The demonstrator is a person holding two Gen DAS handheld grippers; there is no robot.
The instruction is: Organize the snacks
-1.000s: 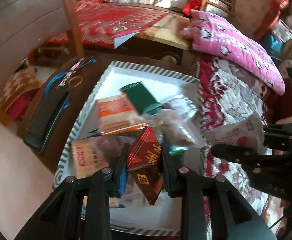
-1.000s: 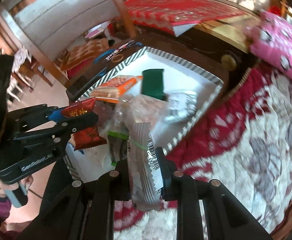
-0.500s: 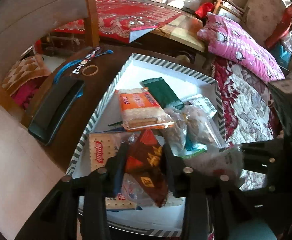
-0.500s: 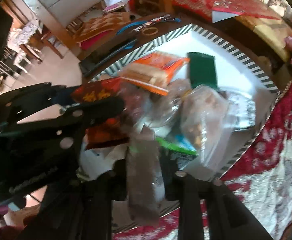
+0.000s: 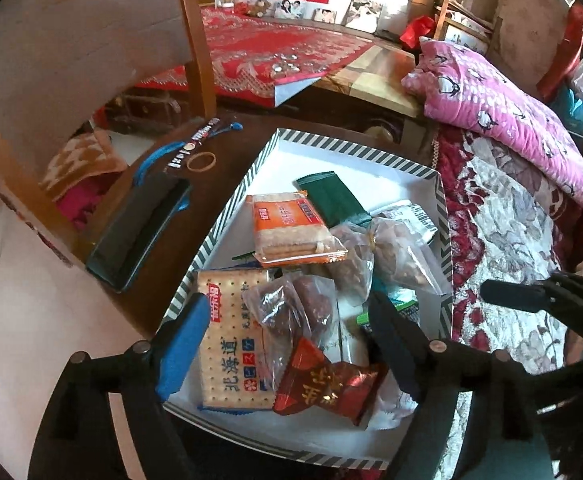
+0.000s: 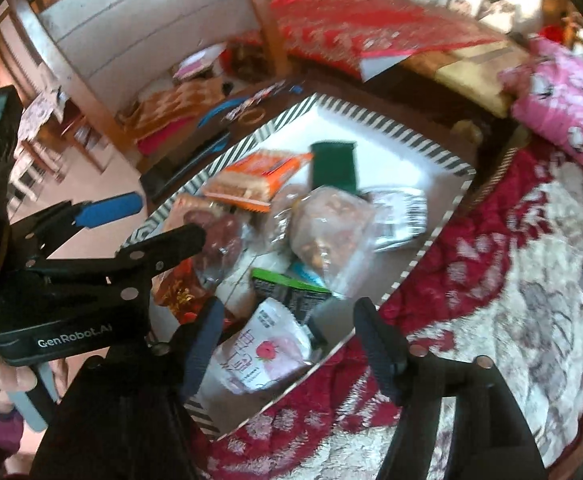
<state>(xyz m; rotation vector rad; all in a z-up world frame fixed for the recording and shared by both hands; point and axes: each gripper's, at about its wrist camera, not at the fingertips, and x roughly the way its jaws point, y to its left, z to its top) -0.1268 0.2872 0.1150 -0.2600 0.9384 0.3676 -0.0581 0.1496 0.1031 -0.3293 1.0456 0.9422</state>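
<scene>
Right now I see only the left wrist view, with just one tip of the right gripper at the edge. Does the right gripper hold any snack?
Observer: No. The right gripper is open, with nothing clamped between its fingers.
Operator: What lies under it?
Observer: A white and pink packet lies in the striped tray, just below the gap between the fingers.
Operator: Is anything close to that packet?
Observer: A green and black packet lies right behind it, and their edges seem to touch.
</scene>
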